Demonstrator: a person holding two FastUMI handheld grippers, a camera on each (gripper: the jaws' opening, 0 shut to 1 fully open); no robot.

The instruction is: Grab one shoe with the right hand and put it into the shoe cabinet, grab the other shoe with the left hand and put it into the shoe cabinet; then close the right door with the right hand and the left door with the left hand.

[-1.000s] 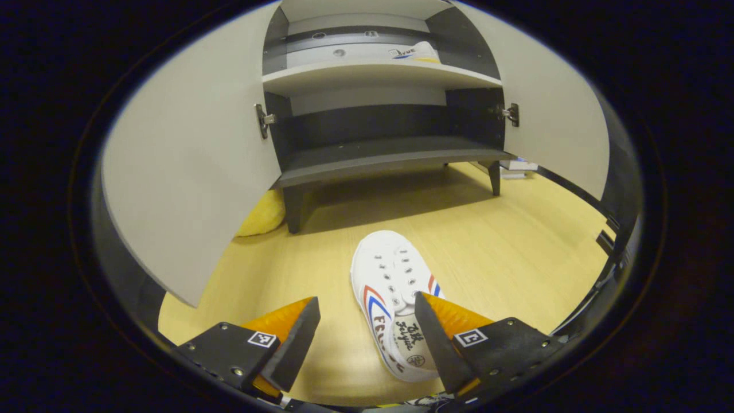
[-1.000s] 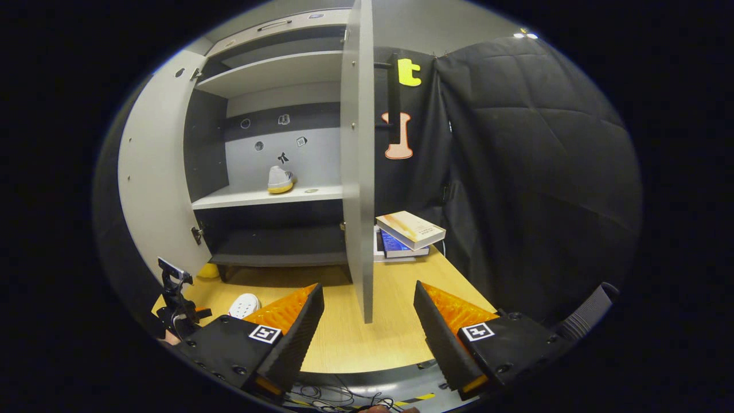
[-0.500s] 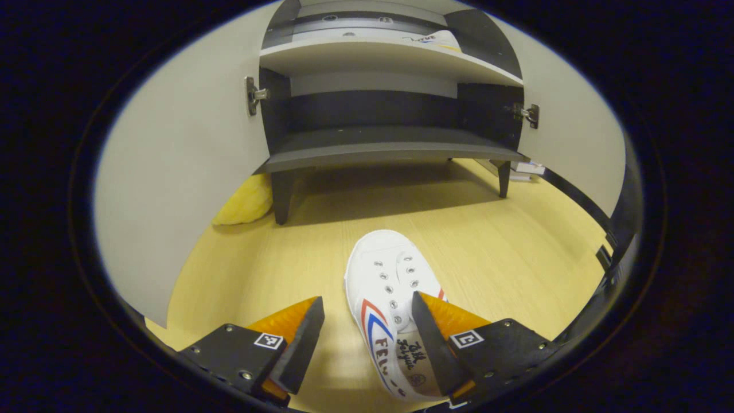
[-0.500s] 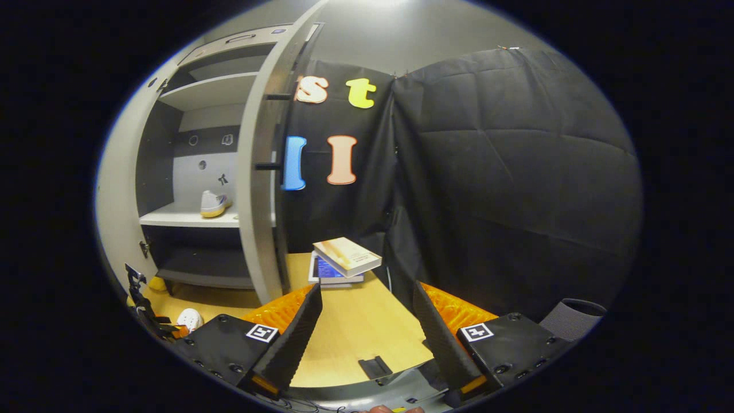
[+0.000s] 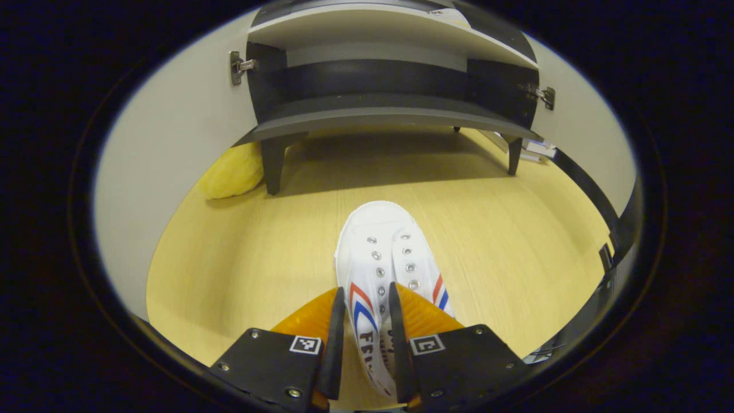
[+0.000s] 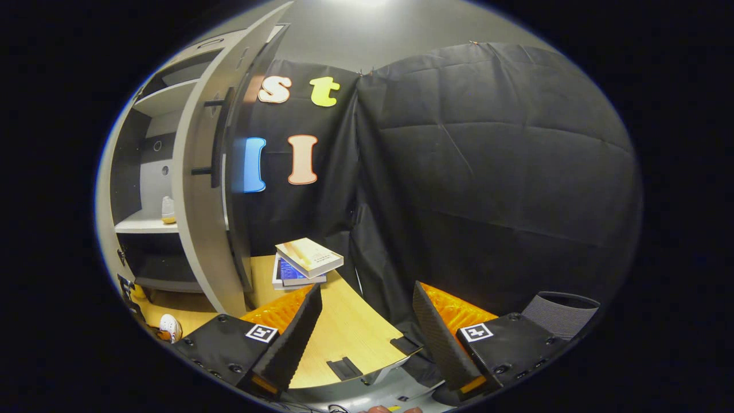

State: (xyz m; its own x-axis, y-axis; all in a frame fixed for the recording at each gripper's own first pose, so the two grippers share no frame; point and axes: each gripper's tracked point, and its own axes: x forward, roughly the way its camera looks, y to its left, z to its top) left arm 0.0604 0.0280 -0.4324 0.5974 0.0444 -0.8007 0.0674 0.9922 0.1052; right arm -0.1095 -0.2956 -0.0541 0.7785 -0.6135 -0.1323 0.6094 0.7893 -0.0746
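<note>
1. Left gripper [image 5: 362, 330] is clenched on the shoe [image 5: 383, 269]: one finger presses the striped outer side, the other sits inside the opening, so the side wall is pinched. This grip suits a lift with the toe pointing ahead.
2. Shoe lies on the tabletop [image 5: 241, 269], toe toward the cabinet [image 5: 378, 109], just in front of its open bay. The heading lines it up for a straight push onto a shelf.
3. Right gripper [image 6: 364, 330] is released, fingers spread, holding nothing. It hangs near the right door [image 6: 200, 189], well placed for closing it later.
4. Other shoe [image 6: 167, 211] stands on the pale shelf [image 6: 140, 225] inside the cabinet; that half of the task looks done.
5. Both doors stand open, so the bay is free to enter.
6. Surface: pale wood-grain tabletop. A yellow object [image 5: 229, 172] lies beside a cabinet leg; books [image 6: 304, 261] are stacked by the black cloth wall [image 6: 487, 172].
</note>
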